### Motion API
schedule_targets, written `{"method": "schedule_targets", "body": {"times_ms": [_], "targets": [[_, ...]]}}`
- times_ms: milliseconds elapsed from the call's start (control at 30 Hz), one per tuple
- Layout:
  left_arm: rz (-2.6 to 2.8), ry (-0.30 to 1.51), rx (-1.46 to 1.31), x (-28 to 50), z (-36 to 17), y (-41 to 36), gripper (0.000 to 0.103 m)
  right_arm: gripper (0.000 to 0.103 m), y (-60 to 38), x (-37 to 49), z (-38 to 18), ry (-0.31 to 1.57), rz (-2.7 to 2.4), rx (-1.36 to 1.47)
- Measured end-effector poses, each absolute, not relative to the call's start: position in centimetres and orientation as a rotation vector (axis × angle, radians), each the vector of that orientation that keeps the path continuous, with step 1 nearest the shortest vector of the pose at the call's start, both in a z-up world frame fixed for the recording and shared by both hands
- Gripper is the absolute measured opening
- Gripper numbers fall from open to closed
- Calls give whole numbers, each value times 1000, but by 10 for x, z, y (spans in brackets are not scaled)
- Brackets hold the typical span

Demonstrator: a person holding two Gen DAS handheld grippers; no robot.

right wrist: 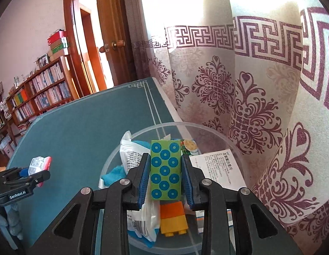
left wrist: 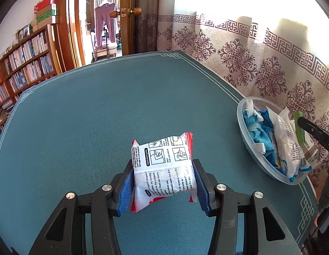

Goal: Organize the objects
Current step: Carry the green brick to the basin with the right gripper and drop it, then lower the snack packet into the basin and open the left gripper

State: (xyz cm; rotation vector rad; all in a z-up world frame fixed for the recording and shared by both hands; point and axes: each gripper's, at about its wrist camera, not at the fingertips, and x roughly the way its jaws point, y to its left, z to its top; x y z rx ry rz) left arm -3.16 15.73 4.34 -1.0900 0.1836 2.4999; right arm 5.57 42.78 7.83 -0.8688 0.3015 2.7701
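My left gripper (left wrist: 163, 179) is shut on a white and red printed sachet (left wrist: 163, 165) and holds it above the green table mat (left wrist: 100, 116). It also shows in the right wrist view (right wrist: 40, 164). My right gripper (right wrist: 164, 178) is shut on a green block with blue circles (right wrist: 165, 171) and holds it over the clear plastic bowl (right wrist: 213, 129). The bowl (left wrist: 241, 116) stands at the table's right edge and holds a blue cloth (left wrist: 257, 131), white packets (left wrist: 287, 142), an orange and yellow toy brick (right wrist: 174, 218) and a white leaflet (right wrist: 217, 167).
A patterned curtain (left wrist: 260, 70) hangs right behind the bowl along the table's right side. A bookshelf (left wrist: 26, 63) and an open wooden door (left wrist: 128, 14) lie beyond the table's far edge.
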Motion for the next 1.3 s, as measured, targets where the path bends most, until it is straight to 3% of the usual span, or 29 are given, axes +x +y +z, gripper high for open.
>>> {"method": "schedule_targets", "body": {"times_ms": [733,1300], "targets": [[2343,227,-1010,-18,65,237,54,31,424,103,73,217,2781,-824],[2166,218,-975,-21,89,321,54,31,428,107,70,275,2833,-851]]}}
